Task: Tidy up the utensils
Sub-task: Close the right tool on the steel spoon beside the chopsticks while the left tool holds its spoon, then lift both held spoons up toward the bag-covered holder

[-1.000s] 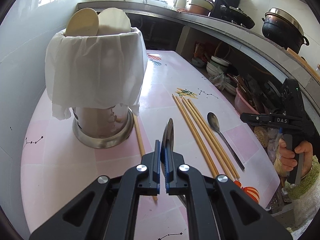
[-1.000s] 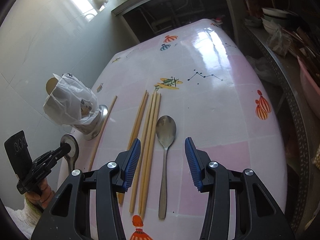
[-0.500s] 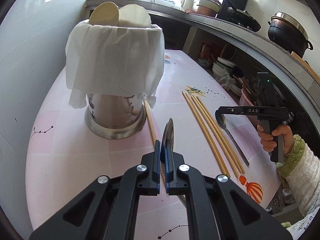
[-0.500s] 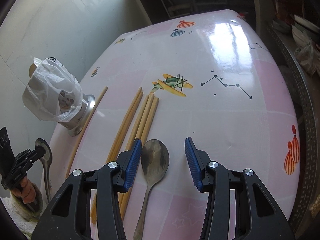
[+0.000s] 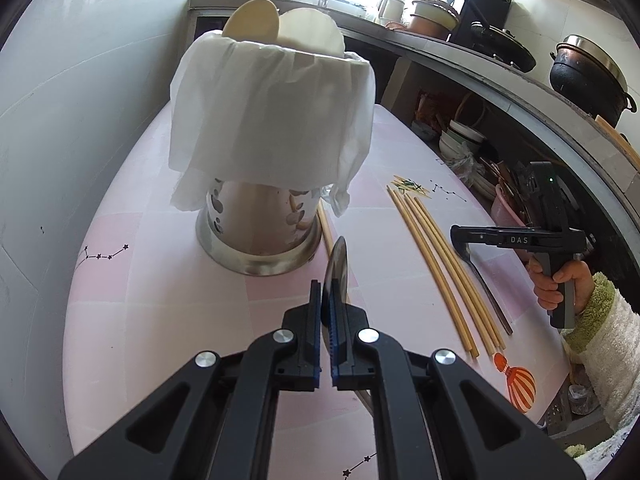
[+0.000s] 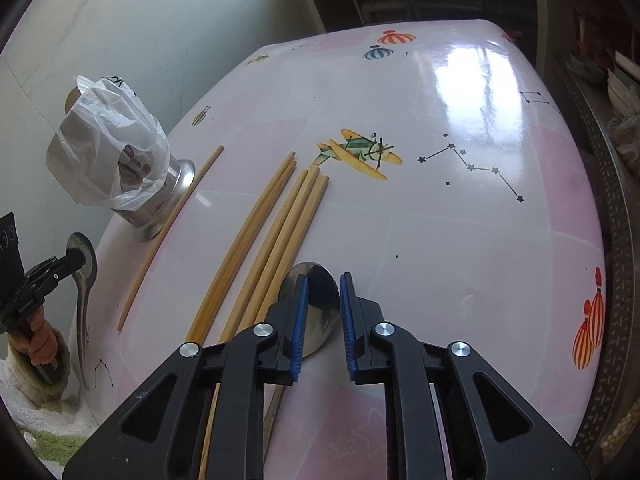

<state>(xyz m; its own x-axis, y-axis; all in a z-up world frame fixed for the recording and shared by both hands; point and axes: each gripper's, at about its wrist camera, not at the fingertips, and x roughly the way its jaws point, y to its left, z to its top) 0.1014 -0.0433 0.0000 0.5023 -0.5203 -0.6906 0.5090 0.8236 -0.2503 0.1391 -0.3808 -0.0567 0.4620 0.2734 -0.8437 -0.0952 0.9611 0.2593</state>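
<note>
Left wrist view: the left gripper (image 5: pixel 326 320) is clamped on a metal spoon (image 5: pixel 337 268), bowl edge-on above the pink table (image 5: pixel 152 320), near the steel utensil holder (image 5: pixel 260 240) draped with a white bag (image 5: pixel 272 120).

Right wrist view: the right gripper (image 6: pixel 323 316) is closing, jaws narrow, around the bowl of a second spoon (image 6: pixel 316 300) lying beside the chopsticks (image 6: pixel 272 240); contact unclear
</note>
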